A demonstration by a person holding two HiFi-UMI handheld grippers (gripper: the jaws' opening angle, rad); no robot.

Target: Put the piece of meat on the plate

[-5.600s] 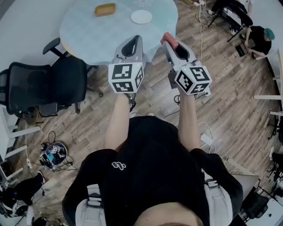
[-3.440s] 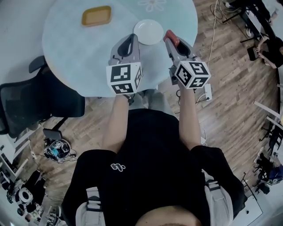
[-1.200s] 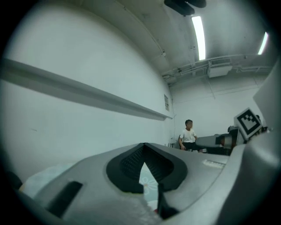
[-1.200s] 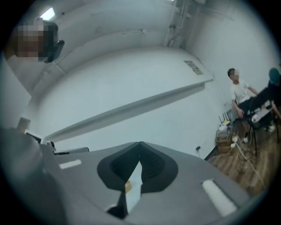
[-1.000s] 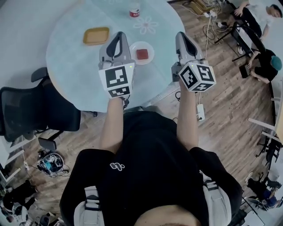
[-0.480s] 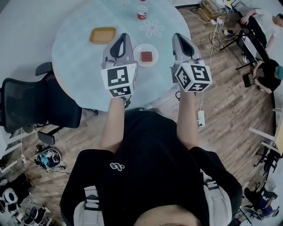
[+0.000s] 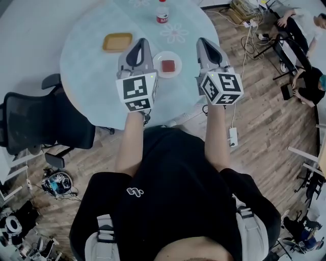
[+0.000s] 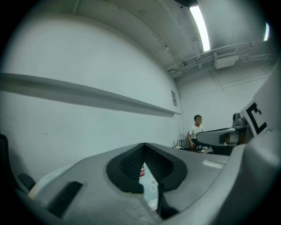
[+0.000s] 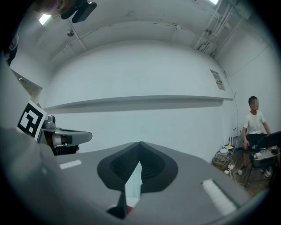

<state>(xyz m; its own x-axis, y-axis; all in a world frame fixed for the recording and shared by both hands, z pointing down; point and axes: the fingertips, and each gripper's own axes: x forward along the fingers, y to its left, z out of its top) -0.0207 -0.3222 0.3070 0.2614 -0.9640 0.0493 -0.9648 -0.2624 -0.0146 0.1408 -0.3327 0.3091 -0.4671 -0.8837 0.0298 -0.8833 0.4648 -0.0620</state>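
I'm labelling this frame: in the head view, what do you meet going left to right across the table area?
black office chair → yellow tray → left gripper → white plate with the piece of meat on it → right gripper. The bottle is left out: it lines up with the plate.

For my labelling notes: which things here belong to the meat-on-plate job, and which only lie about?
Job: piece of meat, already lying on the white plate.
Lying about: yellow tray, bottle, office chair.
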